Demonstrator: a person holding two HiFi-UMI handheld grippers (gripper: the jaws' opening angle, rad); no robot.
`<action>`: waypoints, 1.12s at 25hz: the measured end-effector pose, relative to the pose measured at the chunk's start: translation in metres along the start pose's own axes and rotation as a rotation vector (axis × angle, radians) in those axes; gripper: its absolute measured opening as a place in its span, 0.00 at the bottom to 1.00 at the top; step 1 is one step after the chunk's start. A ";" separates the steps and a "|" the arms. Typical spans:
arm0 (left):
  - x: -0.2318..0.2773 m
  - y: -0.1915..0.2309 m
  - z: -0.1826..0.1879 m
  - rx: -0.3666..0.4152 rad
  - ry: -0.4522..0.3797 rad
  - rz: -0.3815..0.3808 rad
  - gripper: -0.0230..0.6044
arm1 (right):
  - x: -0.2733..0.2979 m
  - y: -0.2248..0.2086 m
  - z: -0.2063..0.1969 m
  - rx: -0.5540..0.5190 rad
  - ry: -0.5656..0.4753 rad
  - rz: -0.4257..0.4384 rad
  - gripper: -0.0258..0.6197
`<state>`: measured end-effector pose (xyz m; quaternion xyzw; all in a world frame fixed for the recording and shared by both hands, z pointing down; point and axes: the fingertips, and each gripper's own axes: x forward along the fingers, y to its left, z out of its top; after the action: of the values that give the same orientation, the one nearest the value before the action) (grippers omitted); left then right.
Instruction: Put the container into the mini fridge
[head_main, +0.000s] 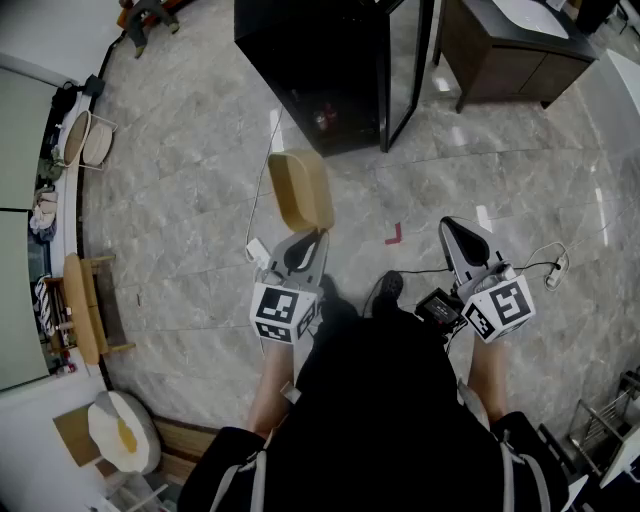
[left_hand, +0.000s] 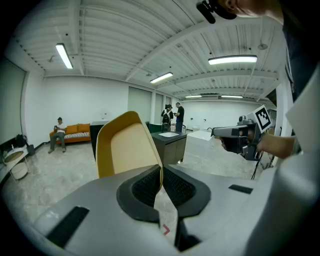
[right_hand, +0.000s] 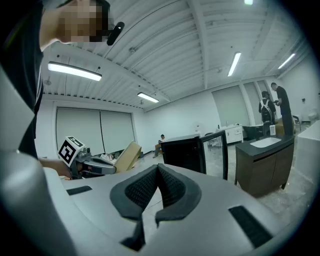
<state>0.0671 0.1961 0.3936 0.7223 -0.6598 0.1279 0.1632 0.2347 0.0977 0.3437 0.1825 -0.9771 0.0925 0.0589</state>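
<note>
A tan open container (head_main: 300, 188) hangs tilted over the floor, and my left gripper (head_main: 304, 243) is shut on its rim. In the left gripper view the container (left_hand: 127, 150) rises just past the jaws, its thin wall pinched between the pads (left_hand: 150, 185). The black mini fridge (head_main: 318, 62) stands ahead, with its glass door (head_main: 405, 70) swung open to the right. My right gripper (head_main: 452, 230) is held to the right, shut with nothing in it. The right gripper view shows the fridge (right_hand: 184, 150), its open door (right_hand: 217, 150) and the container (right_hand: 127, 155).
A dark cabinet with a sink (head_main: 512, 48) stands right of the fridge. A red mark (head_main: 393, 235) lies on the marble floor, with cables and a power strip (head_main: 553, 272) at the right. A wooden stool (head_main: 85, 305) stands at the left wall. People (left_hand: 172, 117) stand far off.
</note>
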 end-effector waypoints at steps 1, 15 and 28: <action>-0.005 -0.002 0.001 0.005 0.008 -0.003 0.11 | -0.001 0.005 0.000 0.011 0.001 0.004 0.07; -0.006 -0.018 0.002 0.026 0.041 -0.029 0.11 | -0.002 0.019 -0.014 0.057 0.043 0.080 0.07; 0.008 0.055 -0.005 -0.003 0.061 -0.141 0.11 | 0.081 0.042 0.001 0.081 0.051 0.011 0.07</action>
<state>0.0128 0.1865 0.4046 0.7624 -0.6023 0.1374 0.1928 0.1440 0.1083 0.3478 0.1769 -0.9717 0.1368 0.0759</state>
